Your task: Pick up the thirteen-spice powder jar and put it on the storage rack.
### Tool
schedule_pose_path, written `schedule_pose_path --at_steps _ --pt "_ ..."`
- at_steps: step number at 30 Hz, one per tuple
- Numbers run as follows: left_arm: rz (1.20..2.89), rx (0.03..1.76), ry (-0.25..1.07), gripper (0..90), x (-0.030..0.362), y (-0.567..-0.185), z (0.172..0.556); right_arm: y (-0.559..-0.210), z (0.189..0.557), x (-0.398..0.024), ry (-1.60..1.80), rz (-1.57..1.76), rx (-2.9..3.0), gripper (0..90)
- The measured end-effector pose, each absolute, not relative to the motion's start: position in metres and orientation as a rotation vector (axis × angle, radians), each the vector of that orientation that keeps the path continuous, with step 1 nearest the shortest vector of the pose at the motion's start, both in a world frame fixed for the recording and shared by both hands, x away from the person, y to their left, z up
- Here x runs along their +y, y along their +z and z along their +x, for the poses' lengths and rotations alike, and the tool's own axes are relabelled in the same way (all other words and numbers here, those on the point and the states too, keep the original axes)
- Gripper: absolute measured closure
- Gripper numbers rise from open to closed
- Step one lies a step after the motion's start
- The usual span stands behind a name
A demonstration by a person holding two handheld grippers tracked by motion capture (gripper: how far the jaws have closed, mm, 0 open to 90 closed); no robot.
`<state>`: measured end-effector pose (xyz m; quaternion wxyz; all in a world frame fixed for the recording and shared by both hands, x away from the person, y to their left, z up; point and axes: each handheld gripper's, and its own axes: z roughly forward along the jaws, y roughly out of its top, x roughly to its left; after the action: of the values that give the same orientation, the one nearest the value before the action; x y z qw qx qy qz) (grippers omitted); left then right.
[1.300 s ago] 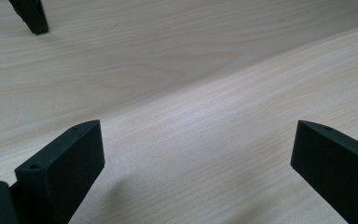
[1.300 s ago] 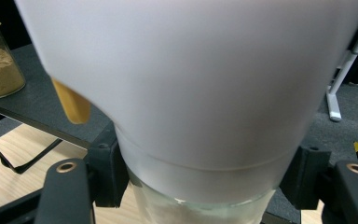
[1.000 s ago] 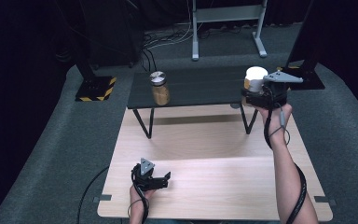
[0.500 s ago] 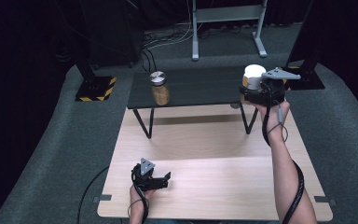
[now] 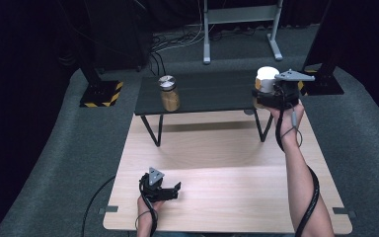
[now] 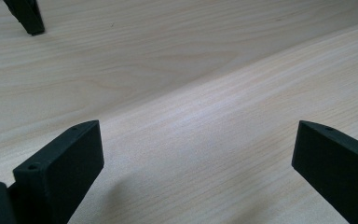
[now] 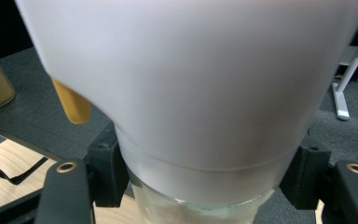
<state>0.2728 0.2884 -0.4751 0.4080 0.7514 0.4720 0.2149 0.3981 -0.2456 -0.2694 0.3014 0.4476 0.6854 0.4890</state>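
Nothing much has moved since a second ago: our right gripper (image 5: 268,94) still holds the jar (image 5: 265,79) at the right end of the dark shelf (image 5: 207,94), on the far side of the table (image 5: 227,173). Its jaws are squeezed on the jar below the big white lid (image 7: 191,79), one on each side. We cannot tell if the jar sits on the shelf or is just above it. Another jar (image 5: 169,93), with brown stuff inside and a shiny lid, stands on the left part of the shelf, well apart from ours. Our left gripper (image 5: 170,190) rests low on the near side of the table. Its jaws are wide apart with just bare wood between them.
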Motion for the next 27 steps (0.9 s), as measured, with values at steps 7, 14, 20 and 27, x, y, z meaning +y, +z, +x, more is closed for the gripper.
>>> schedule_pose_path --at_steps 7,14,20,27 --pt "1.895 1.188 0.542 1.7 0.288 -0.475 0.273 -0.269 0.405 -0.243 1.289 1.188 1.826 29.9" --pt "1.898 1.189 0.544 1.7 0.288 -0.475 0.273 -0.269 0.412 -0.241 1.289 1.184 1.836 29.9" --pt "1.899 1.189 0.543 1.7 0.288 -0.475 0.273 -0.269 0.416 -0.238 1.289 1.180 1.843 29.9" --pt "1.903 1.190 0.547 1.7 0.287 -0.475 0.273 -0.269 0.421 -0.236 1.290 1.184 1.844 29.9"
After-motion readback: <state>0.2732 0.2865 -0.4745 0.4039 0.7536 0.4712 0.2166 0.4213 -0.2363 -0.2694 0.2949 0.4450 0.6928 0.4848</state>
